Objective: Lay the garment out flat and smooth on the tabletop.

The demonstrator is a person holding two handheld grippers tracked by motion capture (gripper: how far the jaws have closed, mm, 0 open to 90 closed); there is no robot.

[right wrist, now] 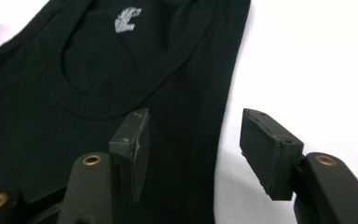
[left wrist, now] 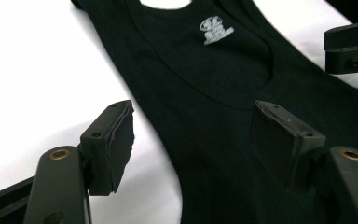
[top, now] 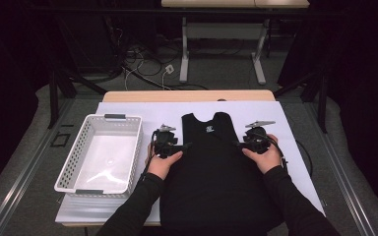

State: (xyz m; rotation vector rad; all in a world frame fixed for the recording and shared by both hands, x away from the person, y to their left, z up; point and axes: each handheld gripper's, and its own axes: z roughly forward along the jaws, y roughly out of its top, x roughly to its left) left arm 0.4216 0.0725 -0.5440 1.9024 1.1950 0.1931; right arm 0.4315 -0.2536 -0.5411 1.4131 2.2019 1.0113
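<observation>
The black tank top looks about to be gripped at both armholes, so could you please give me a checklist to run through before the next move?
1. Black tank top lies flat on the white table cover, neck away from the person: ok.
2. Left tool open, jaws straddling the armhole edge, one pad over the white cover: ok.
3. Right tool open, jaws straddling the opposite armhole edge: ok.
4. Either tool already pinching the fabric: not ok, the pads stand apart.
5. Pads low enough to catch the edge: cannot tell.
6. White basket empty, beside the left tool: ok.
</observation>
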